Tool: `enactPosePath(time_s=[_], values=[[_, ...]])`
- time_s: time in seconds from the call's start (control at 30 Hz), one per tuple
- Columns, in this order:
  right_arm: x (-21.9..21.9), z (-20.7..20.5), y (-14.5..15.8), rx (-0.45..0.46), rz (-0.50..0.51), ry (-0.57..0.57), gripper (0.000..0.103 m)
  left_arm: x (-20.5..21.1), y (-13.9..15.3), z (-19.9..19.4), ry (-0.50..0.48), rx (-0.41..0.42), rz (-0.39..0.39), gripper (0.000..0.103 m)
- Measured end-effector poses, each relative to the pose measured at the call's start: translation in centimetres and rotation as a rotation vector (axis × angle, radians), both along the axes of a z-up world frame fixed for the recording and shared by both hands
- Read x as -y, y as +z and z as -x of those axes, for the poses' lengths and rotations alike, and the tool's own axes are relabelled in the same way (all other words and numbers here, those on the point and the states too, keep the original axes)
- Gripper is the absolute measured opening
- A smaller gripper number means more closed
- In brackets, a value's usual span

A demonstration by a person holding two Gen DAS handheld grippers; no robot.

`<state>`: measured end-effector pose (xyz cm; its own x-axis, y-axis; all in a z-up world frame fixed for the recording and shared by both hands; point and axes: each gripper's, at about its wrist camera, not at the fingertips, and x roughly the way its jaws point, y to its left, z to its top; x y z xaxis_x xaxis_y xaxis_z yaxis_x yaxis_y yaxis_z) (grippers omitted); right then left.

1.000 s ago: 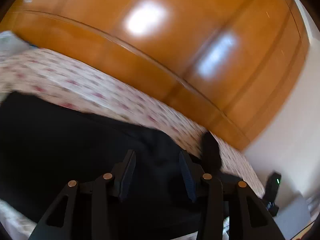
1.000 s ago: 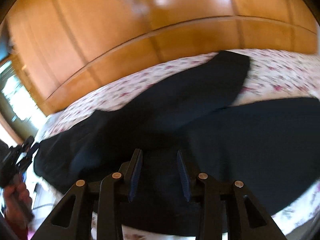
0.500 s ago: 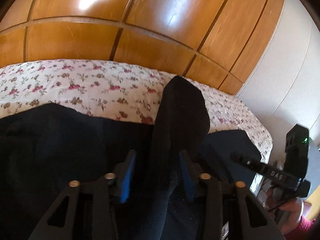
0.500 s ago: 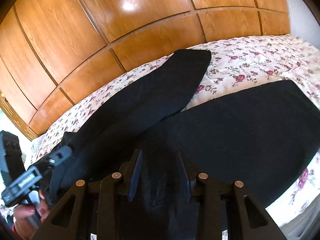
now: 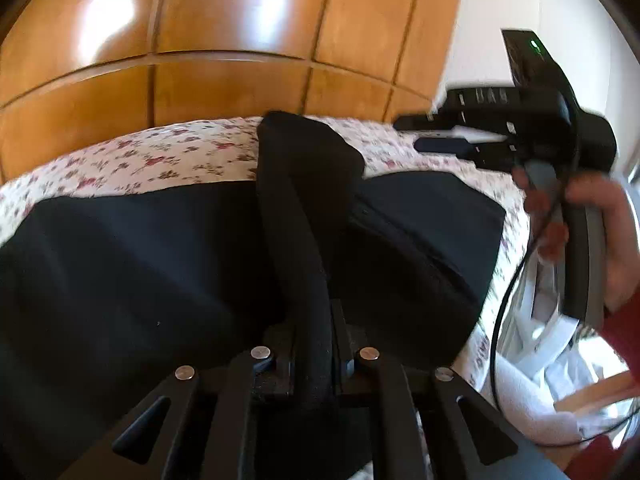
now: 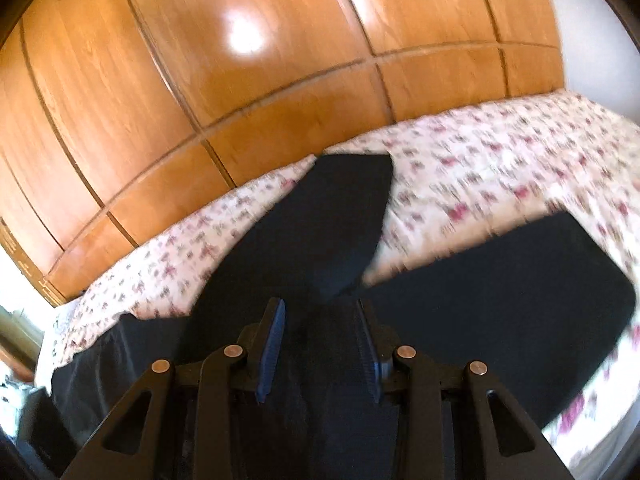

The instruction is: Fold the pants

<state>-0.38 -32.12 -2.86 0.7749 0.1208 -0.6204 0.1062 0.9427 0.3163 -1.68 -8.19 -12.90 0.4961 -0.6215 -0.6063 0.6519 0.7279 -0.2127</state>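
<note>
Black pants (image 5: pixel 120 264) lie spread on a bed with a floral sheet (image 5: pixel 160 160). My left gripper (image 5: pixel 314 344) is shut on a raised ridge of the pants' fabric that runs away from me. In the right wrist view the pants (image 6: pixel 500 288) show with one leg (image 6: pixel 320 220) pointing to the far edge and the other going right. My right gripper (image 6: pixel 320 344) is open just above the cloth where the legs meet. It also shows in the left wrist view (image 5: pixel 440 142), held by a hand at the right, above the bed.
A glossy wooden wardrobe (image 6: pixel 240 60) stands right behind the bed. A white wall (image 5: pixel 500 8) is at the right. White crumpled bags or paper (image 5: pixel 552 360) lie beside the bed's right edge. A cable (image 5: pixel 504 312) hangs from the right gripper.
My left gripper has closed on the ridge of fabric. Both views have swung; the right gripper now appears higher and closer in the left wrist view. The right gripper stays open.
</note>
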Motion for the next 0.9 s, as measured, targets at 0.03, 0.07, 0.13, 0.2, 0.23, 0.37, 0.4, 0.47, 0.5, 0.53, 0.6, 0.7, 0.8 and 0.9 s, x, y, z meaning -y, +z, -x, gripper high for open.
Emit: enactPosePath(time_s=[0.03,0.07,0.13,0.2,0.23,0.37,0.4,0.47,0.5,0.53,0.6,0.7,0.8,0.9], values=[[-0.5,-1.2,0.6,0.004,0.011,0.029,0.051,-0.6,-0.3,-0.3,0.002,-0.017,0.04,0.011],[-1.0,-2.3,1.2,0.008,0.027,0.053,0.056,-1.4,-0.6,-0.5,0.004,-0.036,0.105,0.011],[-2.5,-4.9,2.2,0.025,0.078,0.101,0.06,-2.0,-1.0,-0.6,0.003,-0.045,0.148,0.011],[-4.0,-8.1,2.6,-0.004,0.162,0.124,0.06,-1.9,-1.0,-0.4,0.005,-0.021,0.14,0.011],[-4.8,-10.2,2.4,-0.041,0.213,0.127,0.06,-1.7,-0.9,-0.1,0.007,0.002,0.124,0.011],[-6.4,-16.7,0.4,-0.164,0.315,0.116,0.06,-1.3,-1.2,0.6,0.005,0.071,0.114,0.011],[-6.4,-18.1,-0.2,-0.199,0.318,0.103,0.06,-1.4,-1.3,0.7,0.006,0.079,0.113,0.011],[-6.2,-20.7,-1.8,-0.266,0.302,0.065,0.06,-1.6,-1.4,0.9,0.006,0.09,0.118,0.011],[-6.0,-21.8,-2.5,-0.296,0.291,0.046,0.06,-1.8,-1.4,1.0,0.004,0.093,0.123,0.011],[-5.8,-22.9,-3.3,-0.327,0.29,0.021,0.06,-1.9,-1.4,1.1,0.001,0.096,0.129,0.011],[-5.2,-24.4,-4.7,-0.381,0.306,-0.028,0.06,-2.0,-1.5,1.2,-0.004,0.104,0.136,0.011],[-3.8,-25.5,-6.6,-0.444,0.318,-0.088,0.06,-2.1,-1.7,1.5,-0.012,0.116,0.144,0.011],[-2.9,-24.8,-6.7,-0.404,0.28,-0.058,0.057,-2.4,-1.7,1.5,-0.02,0.114,0.159,0.011],[-1.9,-23.6,-6.0,-0.375,0.251,-0.011,0.026,-2.3,-1.8,1.4,-0.023,0.118,0.16,0.011]])
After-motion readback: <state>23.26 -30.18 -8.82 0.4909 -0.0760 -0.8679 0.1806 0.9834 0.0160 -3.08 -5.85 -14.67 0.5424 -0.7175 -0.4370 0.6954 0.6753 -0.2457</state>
